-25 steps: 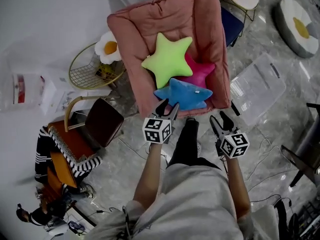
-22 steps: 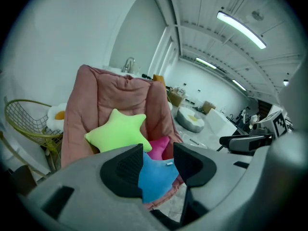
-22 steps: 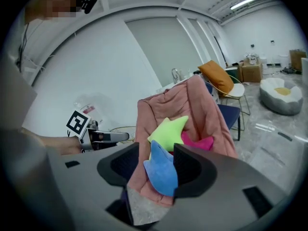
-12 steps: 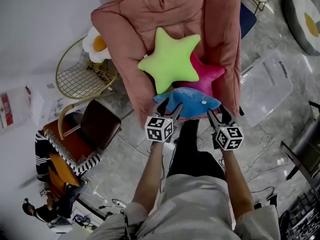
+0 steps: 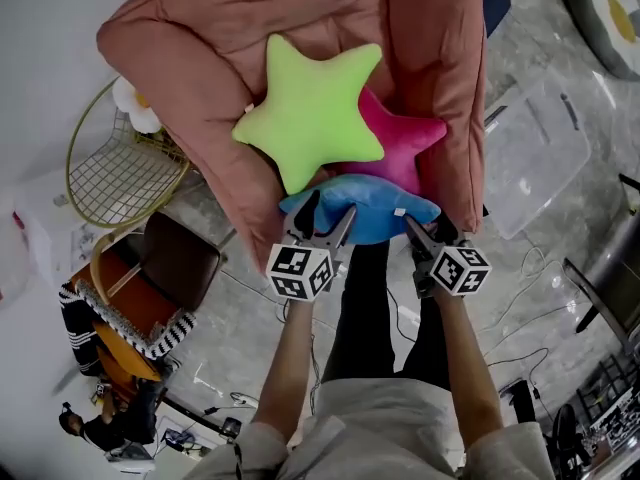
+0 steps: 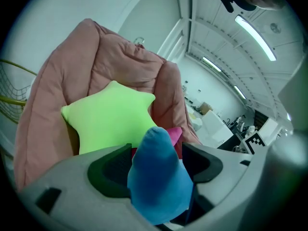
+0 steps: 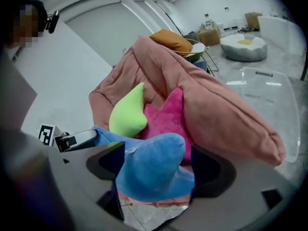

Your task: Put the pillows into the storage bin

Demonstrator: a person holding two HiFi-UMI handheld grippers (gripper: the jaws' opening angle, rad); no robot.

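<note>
Reaching in over the front edge of the padded pink chair (image 5: 200,38), both claws have come down onto the blue star pillow (image 5: 370,208), which a second ago lay just beyond them at the lower middle of the head view. The left claw (image 6: 158,153) has just been widening its jaws and now straddles one blue point, with the pads standing apart around it and not yet pressing. The right claw (image 7: 156,153) has done the same, opening wider still, with another blue point lying between its pads and nothing clamped. The blue pillow has not moved: it sits at the bottom of the pile, partly under the magenta star pillow (image 5: 405,143), and the green star pillow (image 5: 310,113) lies on top toward the upper left. The clear storage bin (image 5: 535,153) rests on the floor at the right of the frame, beside the chair, and no pillow is in it (its inside reads as bare plastic). By my reading the approach is over and a two-handed pinch on the blue star comes next; pulling it out may drag the magenta one along.
</note>
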